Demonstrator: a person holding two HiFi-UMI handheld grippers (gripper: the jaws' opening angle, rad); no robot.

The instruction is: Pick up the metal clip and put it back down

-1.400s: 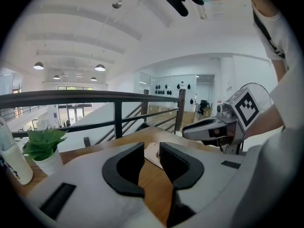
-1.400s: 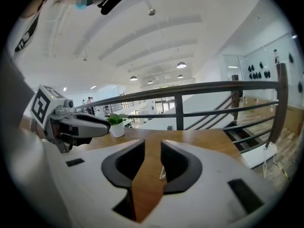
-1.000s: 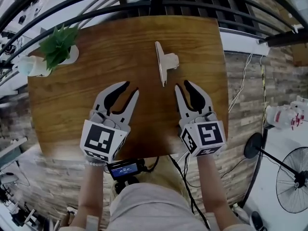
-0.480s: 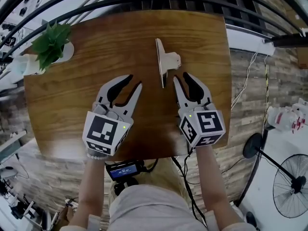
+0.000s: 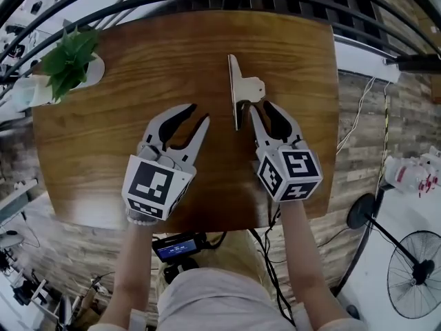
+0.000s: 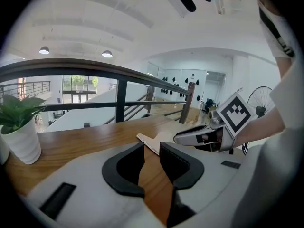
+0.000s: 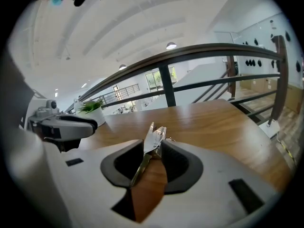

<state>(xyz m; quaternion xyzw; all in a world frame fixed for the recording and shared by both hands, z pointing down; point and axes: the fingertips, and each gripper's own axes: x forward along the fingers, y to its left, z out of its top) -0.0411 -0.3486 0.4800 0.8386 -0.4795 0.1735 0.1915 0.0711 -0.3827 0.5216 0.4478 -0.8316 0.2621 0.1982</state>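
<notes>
Straddles the near end of the metal clip (image 5: 244,89) with the right claw (image 5: 260,107), jaws just been opening wide, pads not squeezing. Holds the left claw (image 5: 198,112) parted, to the right claw's left, over the wooden table (image 5: 138,67).

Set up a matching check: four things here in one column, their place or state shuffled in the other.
1 metal clip
2 potted plant
3 left gripper
4 right gripper

A jaws open over bare wood
B far left corner of the table
C jaws open, lined up on the clip
D middle of the table

Pairs: 1-D, 2-B, 3-A, 4-C. The right gripper's jaws have just been opening; they grip nothing.
</notes>
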